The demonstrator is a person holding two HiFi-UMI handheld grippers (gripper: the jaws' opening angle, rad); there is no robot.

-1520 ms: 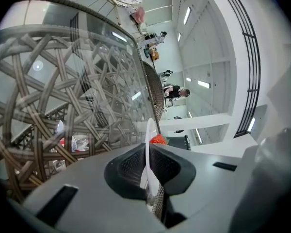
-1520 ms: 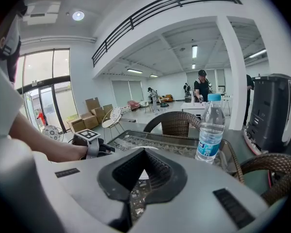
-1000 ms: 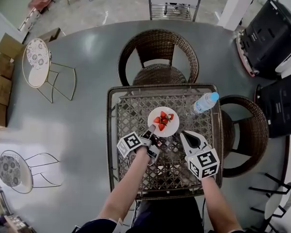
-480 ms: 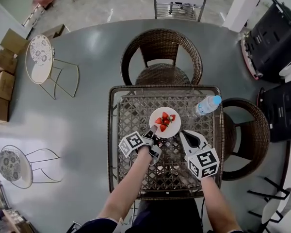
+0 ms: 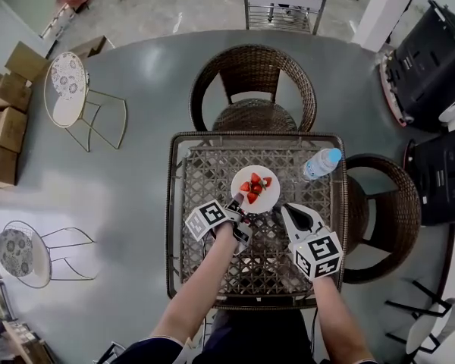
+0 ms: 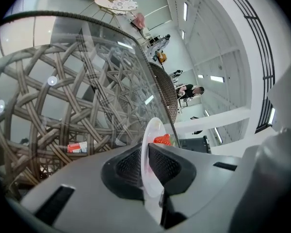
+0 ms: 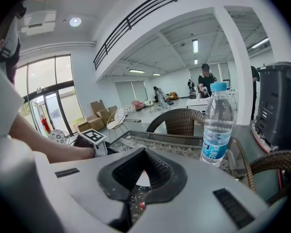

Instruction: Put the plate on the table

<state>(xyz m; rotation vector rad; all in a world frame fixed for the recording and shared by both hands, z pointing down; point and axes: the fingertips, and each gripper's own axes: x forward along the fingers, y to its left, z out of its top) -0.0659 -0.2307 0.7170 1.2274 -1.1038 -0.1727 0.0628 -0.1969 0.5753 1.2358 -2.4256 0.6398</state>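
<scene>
Overhead, the plate [image 5: 267, 198] of strawberries [image 5: 254, 186] lay over the middle of the table [image 5: 205, 171] — whether it touched the glass, I couldn't tell. In the left gripper view, the left gripper [image 6: 146, 152] pinched its rim; letting go looked to be what remained. In the right gripper view, the right gripper [image 7: 143, 171] stood parted — empty.

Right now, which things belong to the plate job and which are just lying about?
In the job: plate with strawberries, left gripper shut on its rim, table.
Lying about: water bottle, wicker chairs, open right gripper.
</scene>
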